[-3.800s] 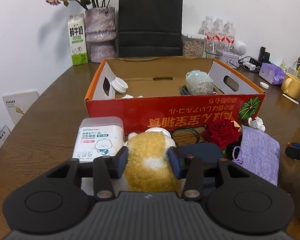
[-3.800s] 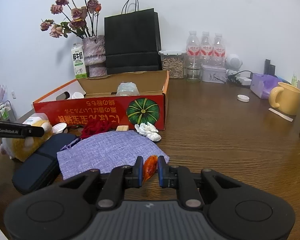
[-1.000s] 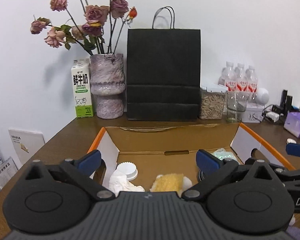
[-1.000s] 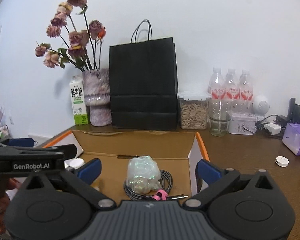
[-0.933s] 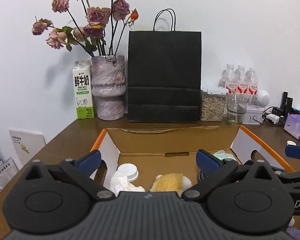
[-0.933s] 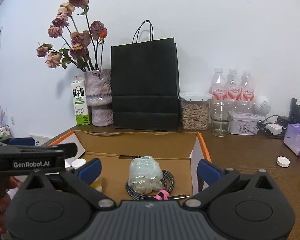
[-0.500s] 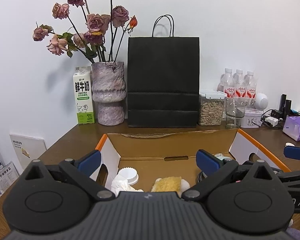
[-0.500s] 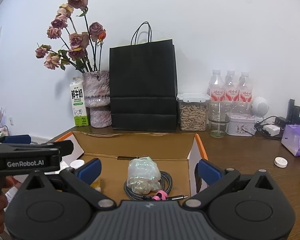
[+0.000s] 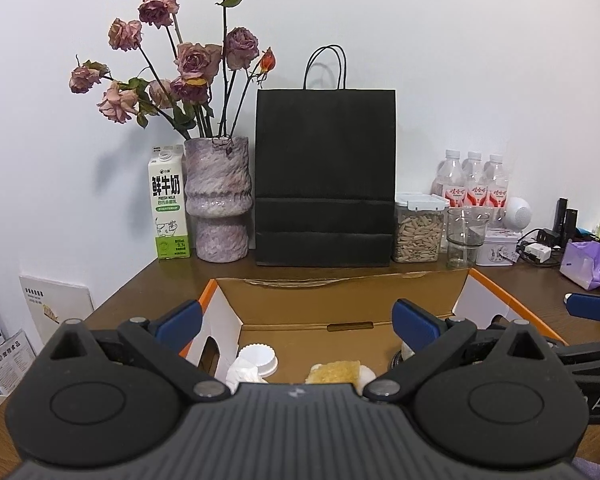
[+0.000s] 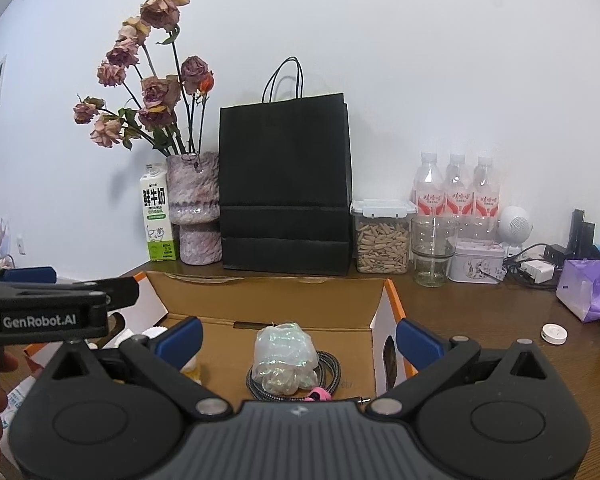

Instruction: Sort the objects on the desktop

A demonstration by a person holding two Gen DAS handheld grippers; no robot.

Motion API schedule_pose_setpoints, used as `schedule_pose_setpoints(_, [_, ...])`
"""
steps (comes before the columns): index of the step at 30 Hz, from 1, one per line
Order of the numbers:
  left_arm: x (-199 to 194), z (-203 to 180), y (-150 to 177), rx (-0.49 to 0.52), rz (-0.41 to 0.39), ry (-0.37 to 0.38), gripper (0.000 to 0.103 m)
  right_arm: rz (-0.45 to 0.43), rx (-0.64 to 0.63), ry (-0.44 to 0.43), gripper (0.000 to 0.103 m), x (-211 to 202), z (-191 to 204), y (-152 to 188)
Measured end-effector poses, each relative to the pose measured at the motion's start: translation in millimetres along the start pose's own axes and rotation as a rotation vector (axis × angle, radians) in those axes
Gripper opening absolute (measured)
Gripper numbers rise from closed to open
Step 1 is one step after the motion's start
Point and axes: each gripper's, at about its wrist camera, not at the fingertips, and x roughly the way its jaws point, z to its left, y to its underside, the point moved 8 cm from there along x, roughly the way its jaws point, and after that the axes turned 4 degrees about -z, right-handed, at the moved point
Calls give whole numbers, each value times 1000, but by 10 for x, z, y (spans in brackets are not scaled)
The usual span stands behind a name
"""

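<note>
Printed on the milk carton (image 9: pixel 168 209), just left of the purple vase (image 9: pixel 217 200): large Chinese characters 鲜牛奶 over the small line "FRESH MILK". Stamped in white on the side of the left gripper (image 10: pixel 48 312), well forward and left of that vase in the right wrist view: "GenRobot.AI". Too small to read: red labels on the three water bottles (image 10: pixel 456 190) far to the vase's right.

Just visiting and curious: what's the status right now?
Left gripper and right gripper: jaws open, empty, above the cardboard box. Plush toy lies inside. Nothing in the way.
</note>
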Motion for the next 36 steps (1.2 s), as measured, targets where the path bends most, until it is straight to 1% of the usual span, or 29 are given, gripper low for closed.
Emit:
schedule_pose_setpoints(7, [-76,10,20,4,-16,6,103,-12,-21,-8,103,-89,18,11])
schedule_pose_setpoints(12, [-195,24,-49,-2,-55,8,103,-38,-39,-9,103,-202,48,-32])
schedule_pose_setpoints(19, [-384,18,-137,-17,-72,48,103,-60,-76,9,103,-446,120,-78])
schedule_pose_setpoints(22, [-470,-6,-167,-8,-82,67,103,-47,-75,40,103,-535,118,-70])
schedule_pose_setpoints(29, [-613,-27,-128,14,-63,80,103,-15,-69,50,103,-734,97,-3])
schedule_pose_setpoints(36, [-751,72,-20,22,-28,62,103,15,-48,61,103,-933,26,95])
